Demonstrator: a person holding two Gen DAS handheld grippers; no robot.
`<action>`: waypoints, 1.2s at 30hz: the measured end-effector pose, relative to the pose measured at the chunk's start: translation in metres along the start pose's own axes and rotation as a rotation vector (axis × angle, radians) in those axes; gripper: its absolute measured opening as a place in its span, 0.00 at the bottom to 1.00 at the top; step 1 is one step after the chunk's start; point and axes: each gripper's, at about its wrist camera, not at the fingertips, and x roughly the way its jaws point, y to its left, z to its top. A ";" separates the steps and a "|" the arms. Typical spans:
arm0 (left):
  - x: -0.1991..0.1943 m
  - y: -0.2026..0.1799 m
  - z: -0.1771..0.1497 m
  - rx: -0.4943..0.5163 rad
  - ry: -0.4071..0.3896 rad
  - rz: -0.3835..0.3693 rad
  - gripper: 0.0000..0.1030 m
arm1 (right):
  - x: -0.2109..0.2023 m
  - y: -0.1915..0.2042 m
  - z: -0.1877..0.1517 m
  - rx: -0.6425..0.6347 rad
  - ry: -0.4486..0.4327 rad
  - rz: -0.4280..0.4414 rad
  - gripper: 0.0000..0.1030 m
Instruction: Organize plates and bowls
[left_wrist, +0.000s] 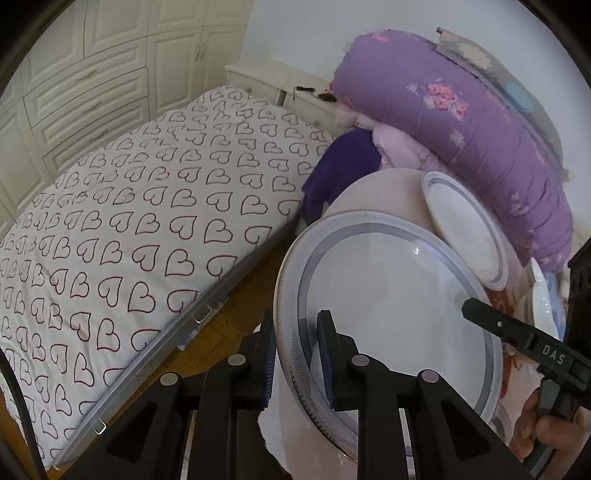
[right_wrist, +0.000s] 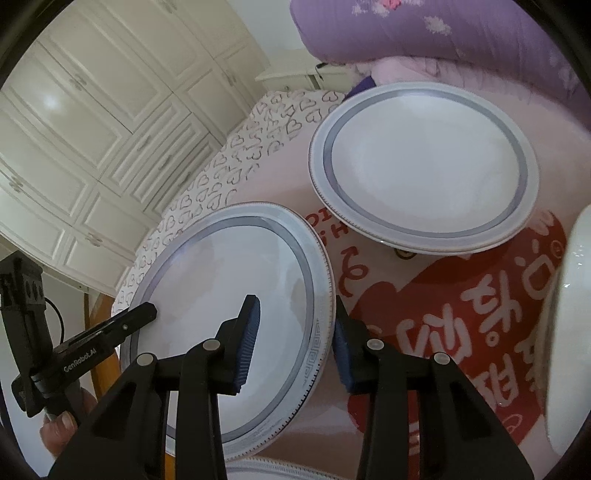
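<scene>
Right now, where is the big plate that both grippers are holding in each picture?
Left wrist view: the big plate fills the lower right, its near rim pinched by the left gripper at the bottom.
Right wrist view: the same plate sits lower left, its right rim pinched by the right gripper.
Shared landmark: the smaller plate lies beyond it in both, up and to the right.

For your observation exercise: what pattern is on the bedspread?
Outlined hearts on white bedspread, clearest in left wrist view.
</scene>
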 end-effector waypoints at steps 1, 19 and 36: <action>-0.003 -0.002 -0.002 0.003 -0.003 -0.003 0.17 | -0.003 0.000 -0.001 -0.001 -0.006 0.001 0.37; -0.087 -0.033 -0.066 0.084 -0.046 -0.091 0.17 | -0.103 0.000 -0.060 -0.014 -0.114 -0.008 0.37; -0.116 -0.069 -0.128 0.175 0.018 -0.057 0.17 | -0.132 -0.012 -0.136 0.003 -0.074 -0.021 0.37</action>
